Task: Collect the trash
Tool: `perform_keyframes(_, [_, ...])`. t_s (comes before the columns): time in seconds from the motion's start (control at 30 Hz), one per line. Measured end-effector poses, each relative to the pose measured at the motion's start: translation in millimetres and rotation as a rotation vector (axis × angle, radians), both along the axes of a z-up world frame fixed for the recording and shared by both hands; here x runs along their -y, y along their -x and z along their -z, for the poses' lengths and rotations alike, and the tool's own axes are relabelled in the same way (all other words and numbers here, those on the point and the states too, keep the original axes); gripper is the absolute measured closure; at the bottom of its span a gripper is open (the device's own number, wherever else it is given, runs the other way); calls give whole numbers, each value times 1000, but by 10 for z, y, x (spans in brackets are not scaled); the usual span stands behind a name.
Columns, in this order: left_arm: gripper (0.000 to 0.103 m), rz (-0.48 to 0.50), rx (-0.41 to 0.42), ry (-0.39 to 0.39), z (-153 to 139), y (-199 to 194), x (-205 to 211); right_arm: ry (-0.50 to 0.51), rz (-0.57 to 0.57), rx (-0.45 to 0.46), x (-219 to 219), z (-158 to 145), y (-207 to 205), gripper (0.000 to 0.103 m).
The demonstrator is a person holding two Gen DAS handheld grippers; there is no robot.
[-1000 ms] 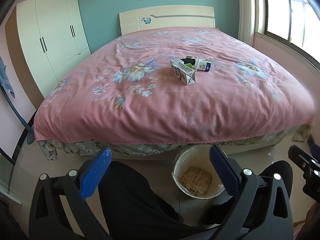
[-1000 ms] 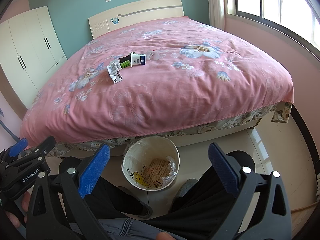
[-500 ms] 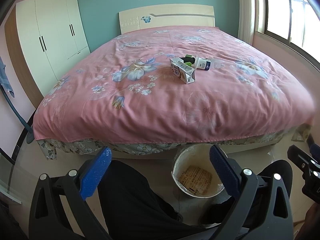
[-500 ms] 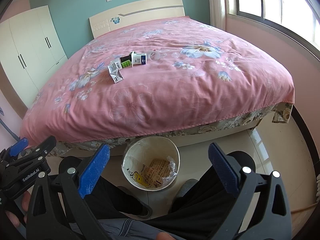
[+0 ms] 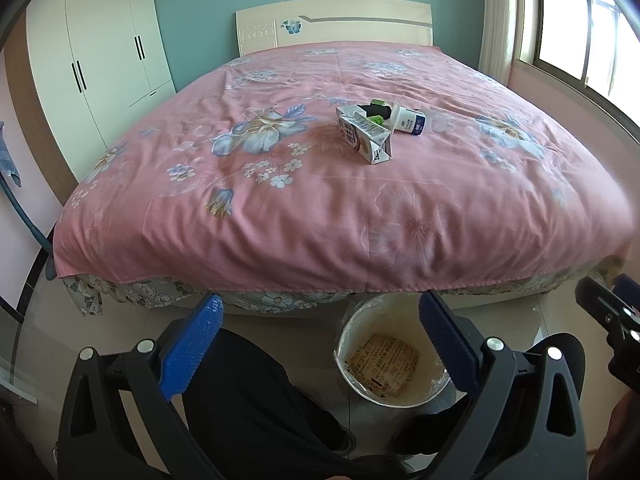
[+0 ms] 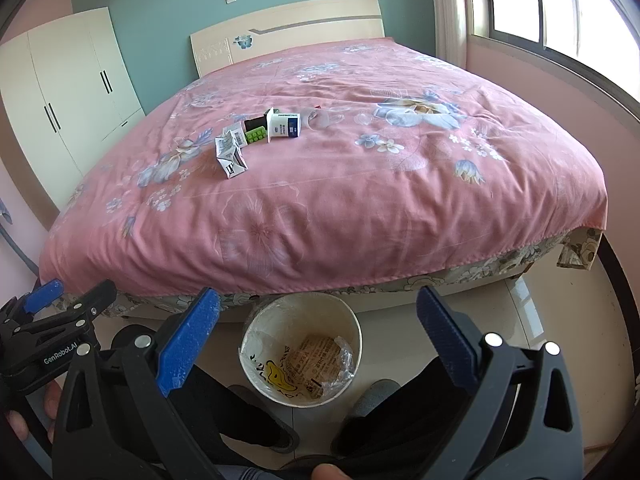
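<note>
A small heap of trash lies in the middle of the pink floral bed (image 5: 320, 216) (image 6: 360, 200): a crushed milk carton (image 5: 366, 138) (image 6: 231, 154), a green and black item (image 5: 376, 114) (image 6: 255, 130), a white bottle with a blue label (image 5: 408, 122) (image 6: 284, 126) and a clear plastic piece (image 6: 320, 118). A white bin (image 5: 394, 360) (image 6: 302, 350) with wrappers inside stands on the floor at the bed's foot. My left gripper (image 5: 320, 344) is open and empty, low over the floor. My right gripper (image 6: 318, 340) is open and empty above the bin.
A white wardrobe (image 5: 92, 64) lines the left wall and a window (image 6: 560, 20) the right. A person's dark-trousered legs (image 5: 256, 408) and shoes flank the bin. Pale floor tiles (image 6: 540, 320) run along the bed's right side.
Both views have drifted slightly toward the bed. Both grippers stay open, and the trash has not moved.
</note>
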State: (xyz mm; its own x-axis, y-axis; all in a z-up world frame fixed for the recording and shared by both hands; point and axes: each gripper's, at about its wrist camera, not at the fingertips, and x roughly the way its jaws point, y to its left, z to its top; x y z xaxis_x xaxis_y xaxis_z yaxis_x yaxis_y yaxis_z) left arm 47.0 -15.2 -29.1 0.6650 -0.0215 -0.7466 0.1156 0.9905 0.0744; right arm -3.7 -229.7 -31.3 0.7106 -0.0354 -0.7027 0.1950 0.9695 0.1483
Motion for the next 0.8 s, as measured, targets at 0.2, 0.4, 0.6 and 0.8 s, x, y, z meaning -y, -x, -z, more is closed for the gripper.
perform_keyframes(0.2, [3, -34, -7, 14, 113, -357, 41, -17, -75, 26, 196, 60, -383, 6])
perform_keyframes(0.4, [3, -68, 52, 38, 198, -672, 178, -3, -216, 42, 366, 183, -870, 6])
perform_keyframes(0.6, [3, -60, 59, 51, 257, -1051, 375, 8, -374, 104, 565, 287, -1323, 6])
perform_keyframes(0.8, [3, -33, 22, 105, 375, -1438, 557, 152, -403, 88, 830, 337, -1898, 6])
